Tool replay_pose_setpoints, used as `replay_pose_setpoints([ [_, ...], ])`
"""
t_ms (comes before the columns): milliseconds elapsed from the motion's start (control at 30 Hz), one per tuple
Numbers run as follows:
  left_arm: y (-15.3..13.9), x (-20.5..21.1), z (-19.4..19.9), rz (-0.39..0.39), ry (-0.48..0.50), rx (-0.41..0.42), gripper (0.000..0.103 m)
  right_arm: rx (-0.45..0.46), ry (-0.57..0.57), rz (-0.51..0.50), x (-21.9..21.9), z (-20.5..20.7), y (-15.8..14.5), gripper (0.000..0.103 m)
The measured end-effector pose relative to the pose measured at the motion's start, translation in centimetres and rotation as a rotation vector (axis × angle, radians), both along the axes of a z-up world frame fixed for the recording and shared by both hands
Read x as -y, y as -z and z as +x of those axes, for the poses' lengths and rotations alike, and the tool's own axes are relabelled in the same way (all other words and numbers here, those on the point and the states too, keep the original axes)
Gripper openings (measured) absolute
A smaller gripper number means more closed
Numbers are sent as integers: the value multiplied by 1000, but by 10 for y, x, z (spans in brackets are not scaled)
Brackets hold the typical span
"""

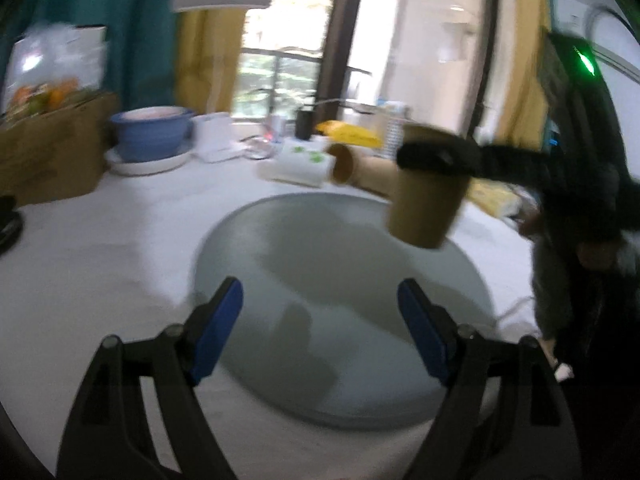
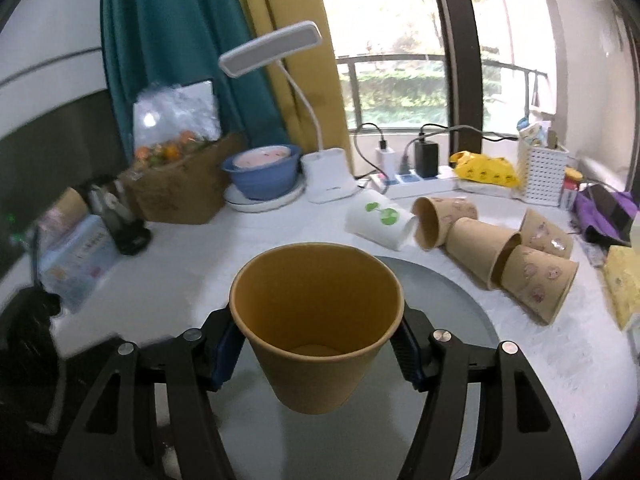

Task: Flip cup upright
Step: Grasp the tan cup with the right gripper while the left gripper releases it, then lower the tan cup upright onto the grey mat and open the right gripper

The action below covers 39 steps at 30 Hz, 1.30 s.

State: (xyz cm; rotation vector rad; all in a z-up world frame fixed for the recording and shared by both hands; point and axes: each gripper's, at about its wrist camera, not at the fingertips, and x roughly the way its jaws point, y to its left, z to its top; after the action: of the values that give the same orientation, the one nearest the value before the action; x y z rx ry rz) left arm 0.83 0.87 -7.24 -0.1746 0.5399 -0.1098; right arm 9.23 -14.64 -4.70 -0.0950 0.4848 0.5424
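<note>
Cup (image 2: 316,332): brown paper, mouth up, clamped between the pads of the right tongs (image 2: 316,354) above the grey round mat (image 2: 460,300). Spare cups (image 2: 480,248) lie toppled on the desk (image 2: 192,268) at 2 o'clock. Left tongs (image 1: 320,328) hover wide open and empty, with the held cup at their 1 o'clock.

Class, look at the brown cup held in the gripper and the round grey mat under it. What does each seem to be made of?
Brown cup: probably paper, matte kraft-brown, with a thin rolled rim. Round grey mat: smooth, flat and slightly glossy; possibly silicone or plastic, but I cannot tell.
</note>
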Motion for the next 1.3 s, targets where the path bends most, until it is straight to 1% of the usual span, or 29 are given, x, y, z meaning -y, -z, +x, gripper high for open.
replay_pose_setpoints([
  [100, 1, -17, 4, -5, -70, -6, 81, 6, 15, -29, -5, 5, 18, 67],
  [200, 2, -25, 5, -25, -93, -12, 81, 24, 30, -63, -11, 5, 30, 67],
  [267, 2, -25, 6, -18, -108, -13, 81, 31, 26, -76, -14, 5, 33, 67],
  [367, 3, -26, 7, -20, -123, -12, 81, 39, 26, -94, -19, 6, 36, 67],
  [567, 3, -31, 8, -50, -141, -11, 81, 48, 40, -129, -27, 8, 40, 67],
  [667, 4, -31, 8, -54, -145, -15, 81, 41, 50, -157, -31, 10, 44, 67],
  [833, 4, -33, 8, -60, -156, -23, 81, 43, 71, -164, -30, 10, 45, 67],
  [1100, 1, -32, 9, -38, -185, -31, 81, 24, 128, -188, -24, 16, 47, 67],
  [1233, 1, -31, 9, -33, -187, -29, 81, 13, 113, -191, -24, 16, 49, 68],
  [1267, 0, -31, 9, -31, -188, -30, 81, 10, 108, -189, -24, 16, 49, 69],
  [1300, 0, -30, 10, -31, -188, -31, 81, 10, 106, -186, -23, 16, 48, 73],
])
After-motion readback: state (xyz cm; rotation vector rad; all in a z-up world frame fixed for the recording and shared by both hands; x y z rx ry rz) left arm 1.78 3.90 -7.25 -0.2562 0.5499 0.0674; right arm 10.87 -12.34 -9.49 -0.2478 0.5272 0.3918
